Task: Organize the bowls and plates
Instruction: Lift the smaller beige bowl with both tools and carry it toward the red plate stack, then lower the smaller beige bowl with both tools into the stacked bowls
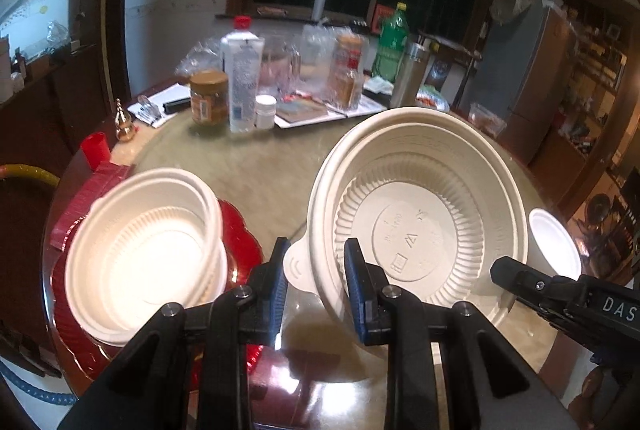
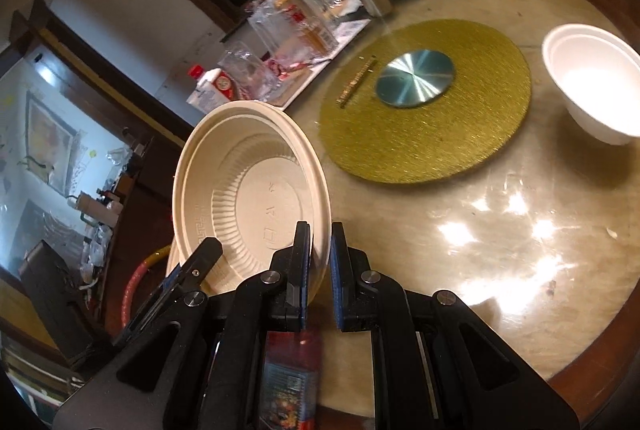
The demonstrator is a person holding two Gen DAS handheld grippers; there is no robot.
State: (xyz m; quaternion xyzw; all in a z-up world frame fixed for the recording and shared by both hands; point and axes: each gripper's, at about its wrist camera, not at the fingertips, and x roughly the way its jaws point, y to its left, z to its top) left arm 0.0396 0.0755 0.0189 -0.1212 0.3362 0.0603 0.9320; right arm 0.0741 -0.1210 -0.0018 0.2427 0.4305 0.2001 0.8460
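beige bowl [image 1: 416, 222] hangs tilted between your hand-held grippers; the left hand-held gripper [image 1: 316, 286] pinches its rim tab, with the bowl stack [image 1: 144, 254] leftward on the bench [image 1: 248, 169]. from the right, your right hand-held gripper [image 2: 320, 270] clamps its near rim.

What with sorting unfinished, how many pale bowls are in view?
3 at least: a tilted bowl held by left tongs and right tongs; a nested stack on the red plate, possibly hiding more; a white bowl on the table.

At my twelve o'clock a peanut butter jar [image 1: 209, 97] stands beside a clear bottle [image 1: 241, 75]. A green bottle [image 1: 391, 41] rises toward one o'clock. A gold mat [image 2: 426, 101] lies on my table [image 2: 520, 250].
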